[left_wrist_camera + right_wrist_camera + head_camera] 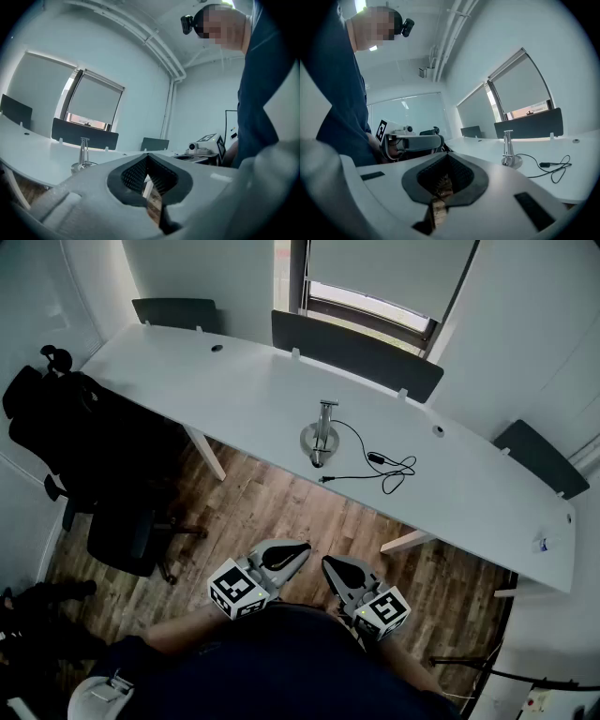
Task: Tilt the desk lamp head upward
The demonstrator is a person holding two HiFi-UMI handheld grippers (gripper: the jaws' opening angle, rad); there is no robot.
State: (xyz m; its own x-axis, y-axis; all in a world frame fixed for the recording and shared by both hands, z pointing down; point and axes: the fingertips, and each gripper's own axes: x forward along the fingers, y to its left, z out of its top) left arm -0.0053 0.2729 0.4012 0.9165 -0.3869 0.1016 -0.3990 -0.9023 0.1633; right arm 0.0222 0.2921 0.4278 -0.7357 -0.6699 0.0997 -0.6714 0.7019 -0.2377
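Note:
A small silver desk lamp (320, 435) stands on a round base near the middle of the long white desk (234, 390), with its black cord (380, 465) trailing to the right. It also shows as a thin upright post in the left gripper view, desk lamp (83, 154), and in the right gripper view, desk lamp (508, 151). My left gripper (298, 552) and right gripper (330, 566) hang close to my body over the wooden floor, well short of the desk. Both are shut with nothing between the jaws.
A black office chair (103, 465) stands at the left, pushed against the desk. Dark privacy panels (356, 352) line the desk's far edge, under a window with a roller blind. Wooden floor (281, 512) lies between me and the desk.

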